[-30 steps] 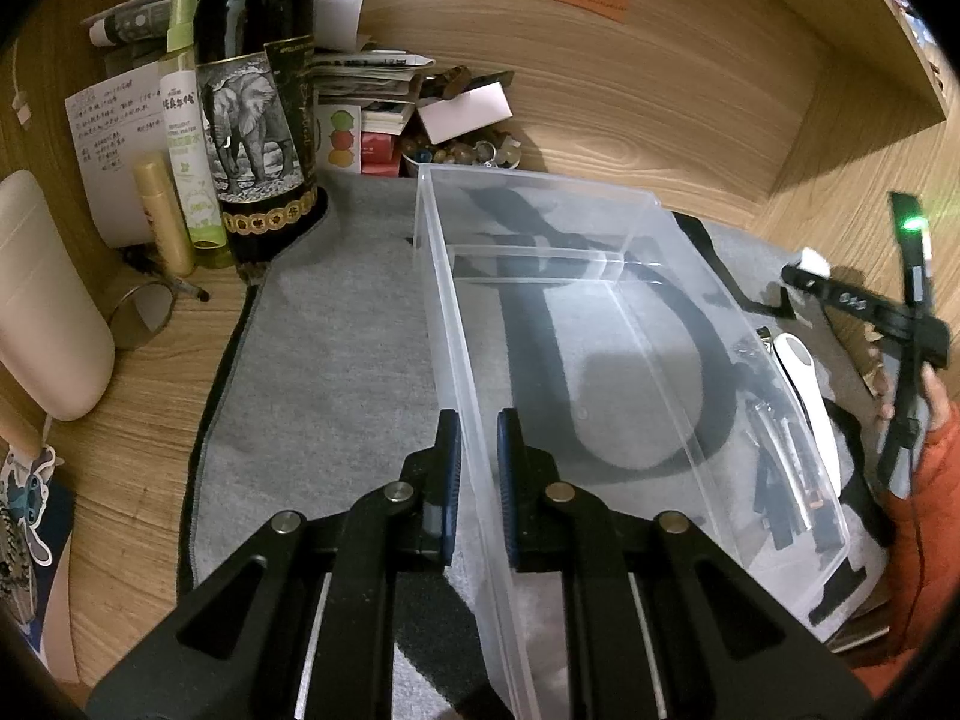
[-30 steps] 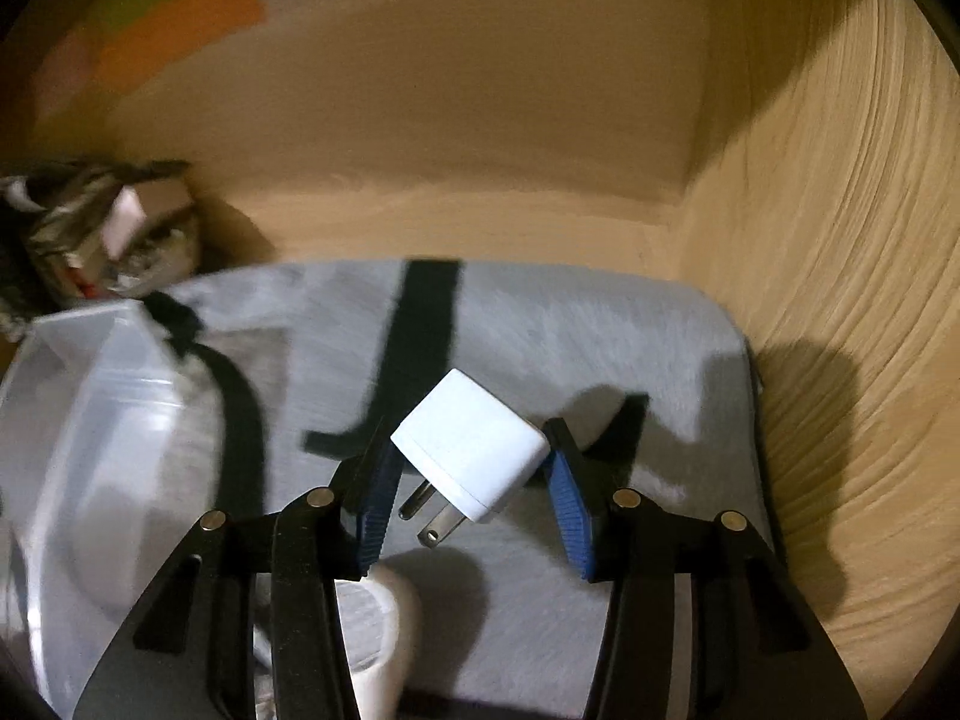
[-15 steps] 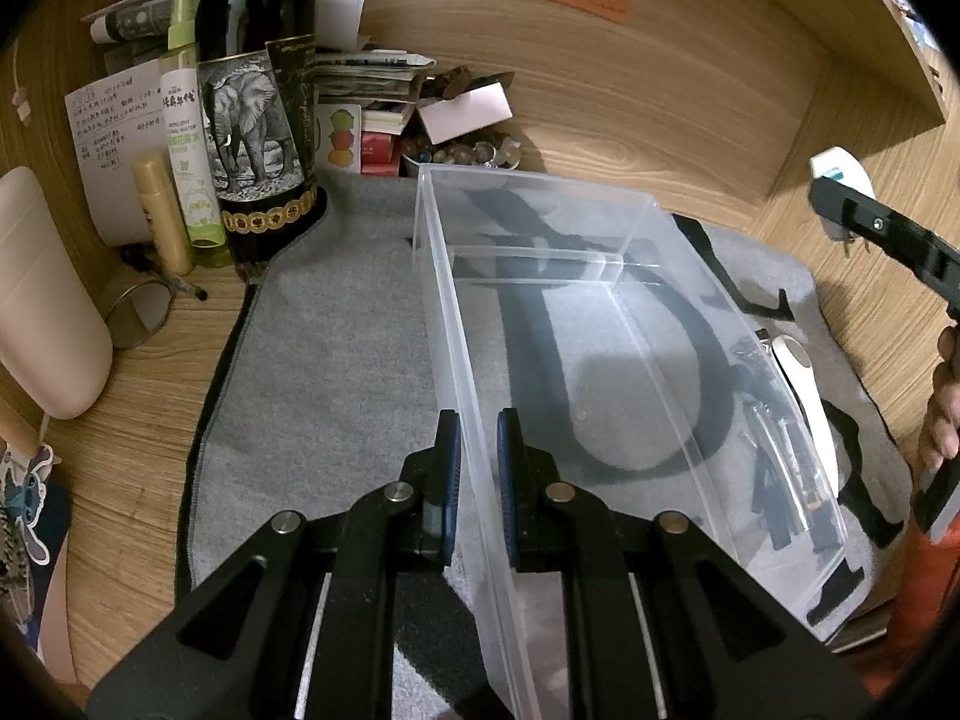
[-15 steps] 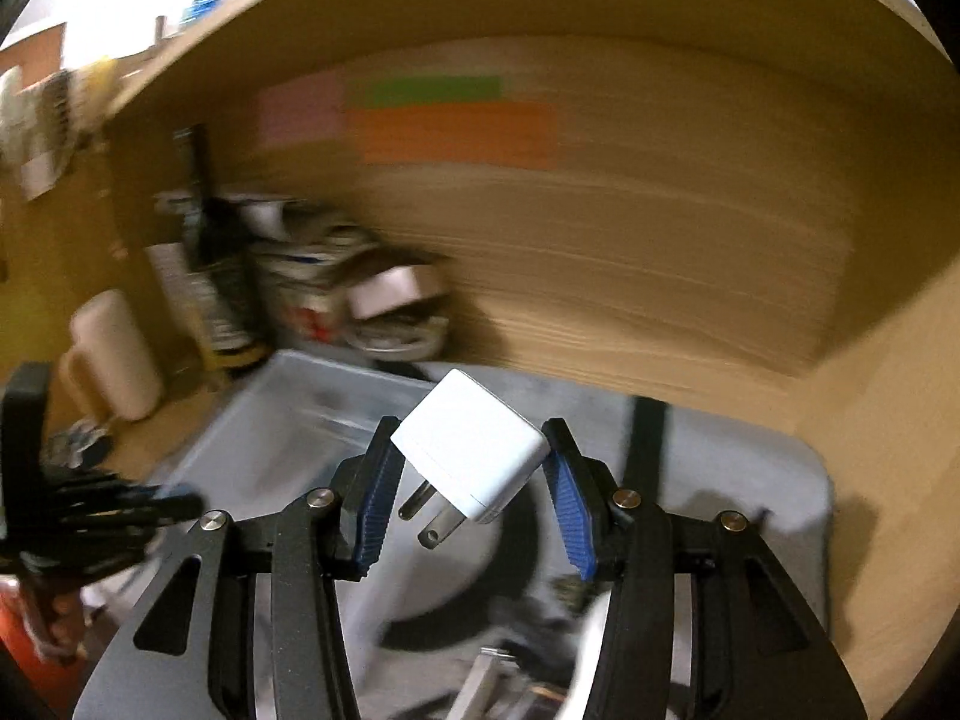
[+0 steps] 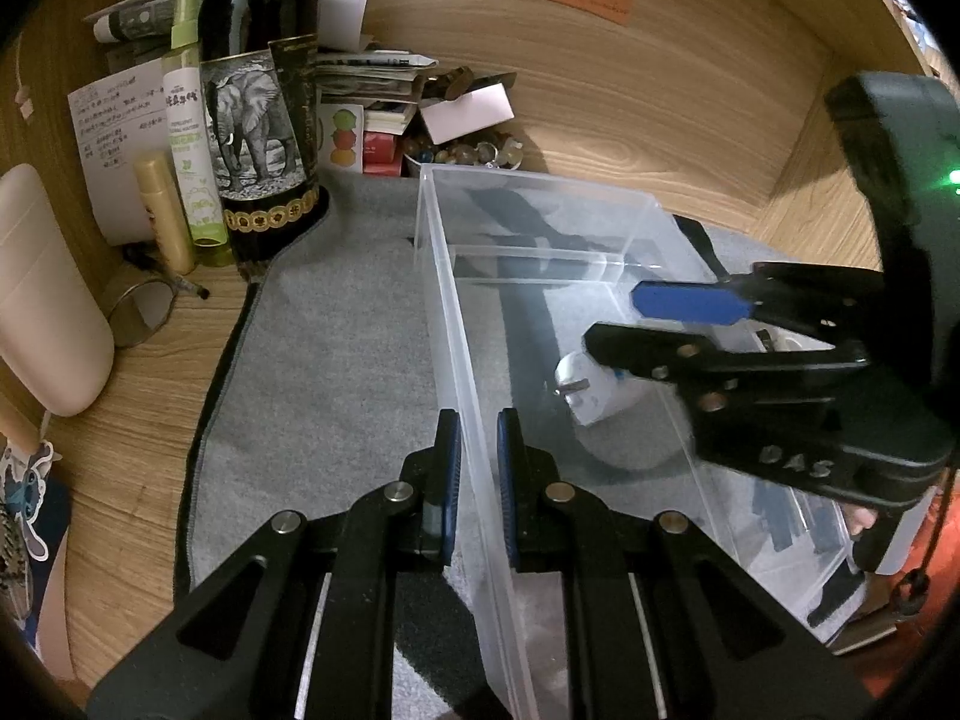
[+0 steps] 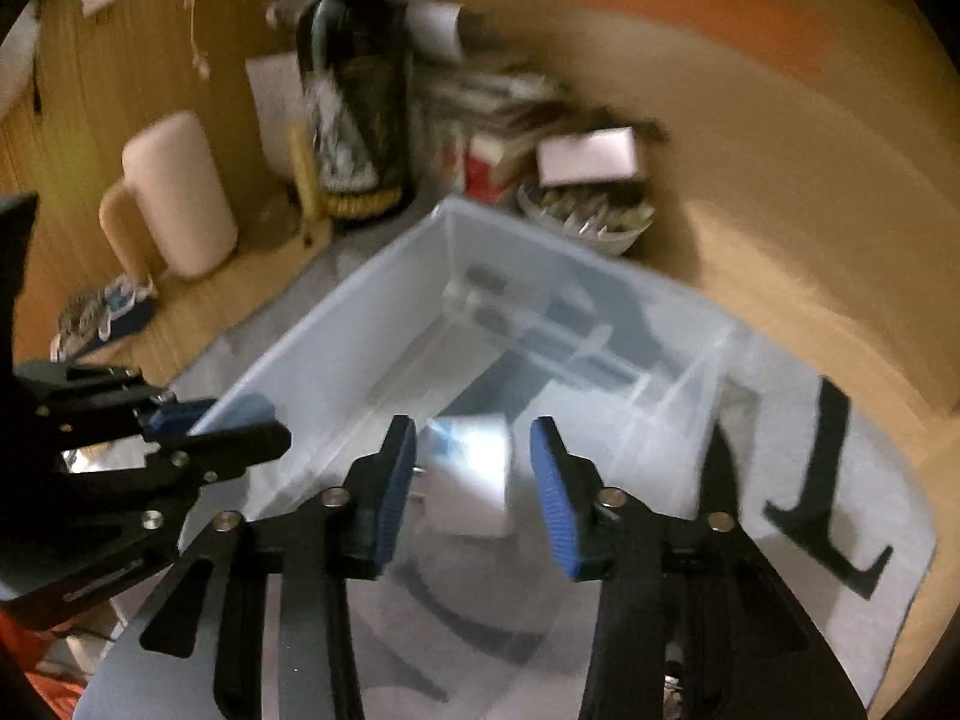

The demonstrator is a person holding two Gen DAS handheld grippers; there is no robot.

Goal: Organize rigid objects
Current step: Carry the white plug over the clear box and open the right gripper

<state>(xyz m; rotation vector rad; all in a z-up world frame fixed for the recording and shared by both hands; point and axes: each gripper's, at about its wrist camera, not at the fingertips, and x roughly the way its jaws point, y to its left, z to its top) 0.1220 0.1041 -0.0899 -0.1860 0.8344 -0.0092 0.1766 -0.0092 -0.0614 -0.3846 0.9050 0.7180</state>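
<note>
Your left gripper pinches the near side wall of the clear plastic bin, one pad inside and one outside. Your right gripper hangs over the bin with its fingers spread apart, touching nothing. The white plug adapter (blurred in the right wrist view) sits between and below those fingers, inside the bin's larger compartment. The bin rests on the grey mat, near the elephant-label bottle.
</note>
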